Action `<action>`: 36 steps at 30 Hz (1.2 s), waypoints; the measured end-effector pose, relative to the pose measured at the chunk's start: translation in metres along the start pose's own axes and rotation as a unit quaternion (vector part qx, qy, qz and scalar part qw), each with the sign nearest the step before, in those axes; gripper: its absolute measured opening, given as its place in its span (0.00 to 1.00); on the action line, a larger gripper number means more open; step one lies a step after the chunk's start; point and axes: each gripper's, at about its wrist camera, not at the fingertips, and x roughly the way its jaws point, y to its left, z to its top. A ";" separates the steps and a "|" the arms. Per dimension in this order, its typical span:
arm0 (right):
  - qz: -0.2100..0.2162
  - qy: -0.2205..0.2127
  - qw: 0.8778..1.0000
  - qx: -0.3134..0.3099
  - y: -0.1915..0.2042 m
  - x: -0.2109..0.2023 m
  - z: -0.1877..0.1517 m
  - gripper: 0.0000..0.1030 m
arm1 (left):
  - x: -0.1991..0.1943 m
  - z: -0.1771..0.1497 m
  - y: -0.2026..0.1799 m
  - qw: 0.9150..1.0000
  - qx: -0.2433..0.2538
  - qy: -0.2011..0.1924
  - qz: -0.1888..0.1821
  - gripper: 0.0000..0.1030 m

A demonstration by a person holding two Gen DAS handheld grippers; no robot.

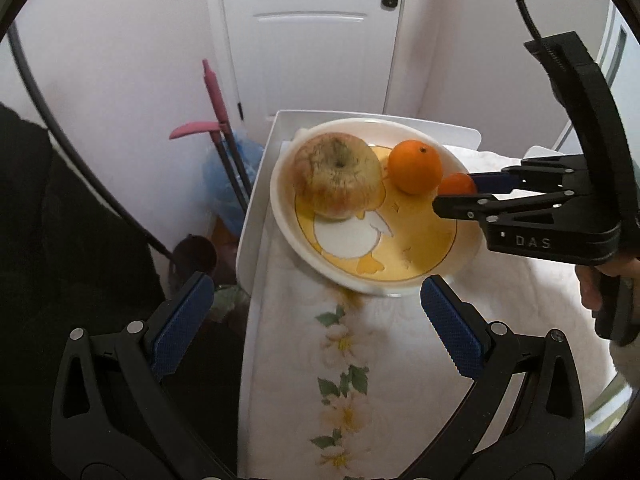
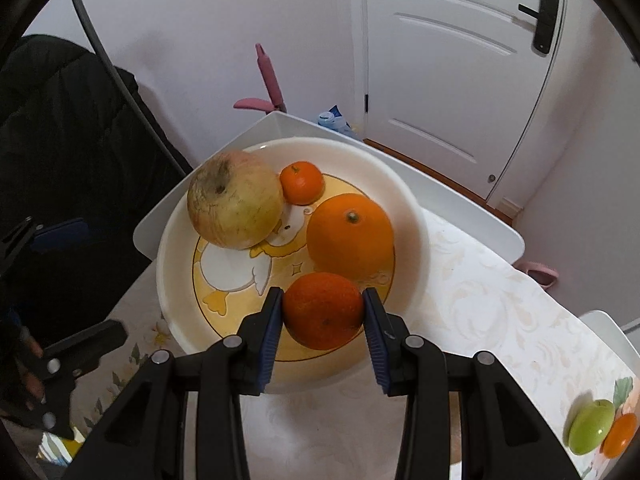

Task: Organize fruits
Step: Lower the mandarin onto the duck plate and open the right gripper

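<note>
Jaws of the right gripper [image 2: 323,318] closed on a dark orange mandarin [image 2: 323,310], blue pads [image 2: 273,330] pressed to its left and right flanks, held over the near part of the duck-patterned bowl [image 2: 404,200]; whether it touches the bowl floor cannot be told. Round fruit, no clear long axis; stem end not visible. Jaws of the left gripper [image 1: 316,330] spread wide and holding nothing, hovering at the bowl's near edge over the flowered cloth [image 1: 360,360] on the white surface [image 1: 256,248].

Inside the bowl: a big yellowish apple [image 2: 234,200] at far left, its dimple tipped up and toward the right wrist camera; a small tangerine [image 2: 301,182] touching it behind, stem up; a large orange [image 2: 351,236] at right, stem pointing up, just beyond the gripped mandarin. Off to the right on the cloth, well apart from the bowl, a green apple [image 2: 591,426] touching another orange fruit [image 2: 620,435].
</note>
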 end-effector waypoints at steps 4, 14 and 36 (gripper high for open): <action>-0.008 -0.004 1.000 -0.013 0.007 0.004 -0.001 0.35 | 0.001 -0.008 0.000 1.000 -0.007 0.006 0.001 1.00; 0.006 -0.024 1.000 0.005 0.008 -0.011 -0.010 0.92 | -0.018 -0.014 0.003 1.000 -0.004 -0.003 0.010 1.00; -0.029 -0.069 0.996 0.046 0.016 -0.106 -0.027 1.00 | -0.086 0.020 -0.015 0.997 0.028 -0.077 -0.007 1.00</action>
